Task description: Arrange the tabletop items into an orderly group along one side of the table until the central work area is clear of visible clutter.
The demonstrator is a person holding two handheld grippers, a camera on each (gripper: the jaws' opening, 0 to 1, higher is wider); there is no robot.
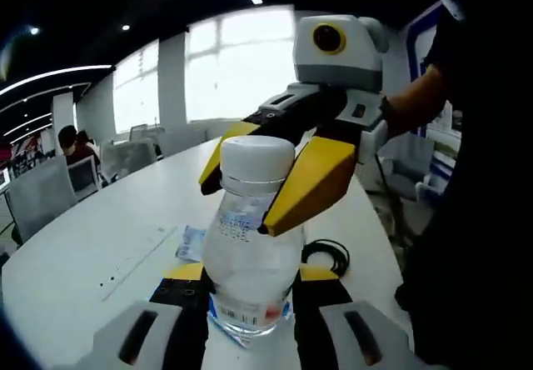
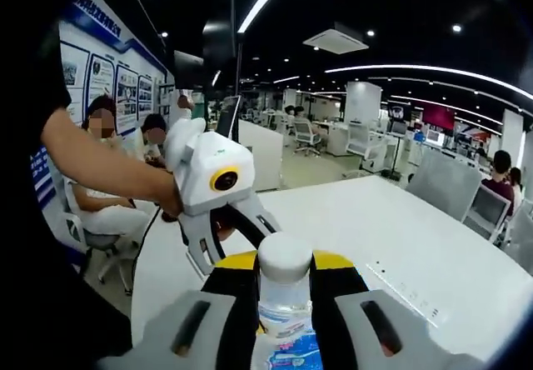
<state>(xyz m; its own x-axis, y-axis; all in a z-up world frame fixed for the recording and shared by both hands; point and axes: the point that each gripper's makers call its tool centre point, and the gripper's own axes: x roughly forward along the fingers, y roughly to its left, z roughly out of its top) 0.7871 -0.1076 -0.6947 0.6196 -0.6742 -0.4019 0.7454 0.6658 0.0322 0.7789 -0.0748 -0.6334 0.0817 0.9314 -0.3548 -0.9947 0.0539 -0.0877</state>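
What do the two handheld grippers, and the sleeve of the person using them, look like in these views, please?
Both look alike. The right gripper has yellow wedge-shaped fingers on a black linkage, under a white and grey housing. The left gripper has a similar white housing; its own view shows black fingers with yellow tips and grey side blocks. The person wears a dark short sleeve.

No legible text, bottle label included.

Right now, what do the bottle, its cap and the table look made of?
Bottle: clear, glossy plastic by the look; the table shows through it. Cap: opaque white plastic, seemingly matte. Table: smooth white top, probably laminate; faint sheen, material uncertain.
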